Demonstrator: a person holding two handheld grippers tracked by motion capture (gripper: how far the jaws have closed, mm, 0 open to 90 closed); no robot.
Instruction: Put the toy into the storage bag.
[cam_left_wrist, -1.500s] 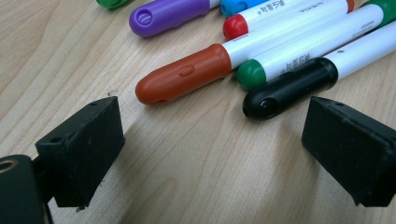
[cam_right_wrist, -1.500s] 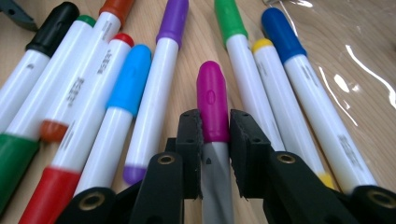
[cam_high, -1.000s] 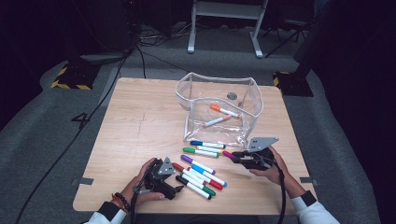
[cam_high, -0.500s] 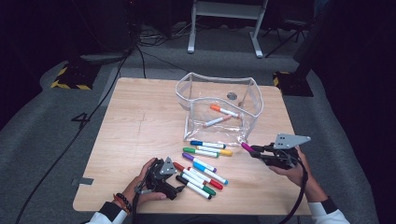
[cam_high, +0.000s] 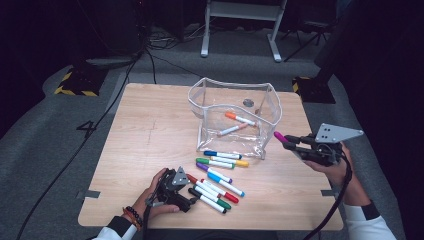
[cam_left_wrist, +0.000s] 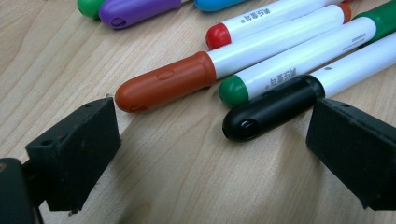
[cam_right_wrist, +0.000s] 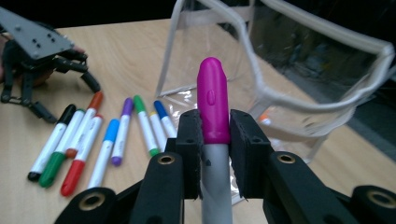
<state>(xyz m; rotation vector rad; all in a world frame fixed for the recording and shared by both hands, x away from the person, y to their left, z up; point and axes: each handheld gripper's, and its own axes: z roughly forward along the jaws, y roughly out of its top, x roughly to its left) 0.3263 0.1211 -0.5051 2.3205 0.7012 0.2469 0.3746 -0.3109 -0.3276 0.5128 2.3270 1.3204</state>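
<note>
Two fingers (cam_right_wrist: 243, 154) tight on magenta marker (cam_right_wrist: 213, 100).

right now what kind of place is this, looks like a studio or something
Probably a lab or studio set up for recording, not a home: a lone wooden table on grey carpet, cables trailing across the dark floor, black-and-yellow hazard tape, and a metal stand behind.
</note>
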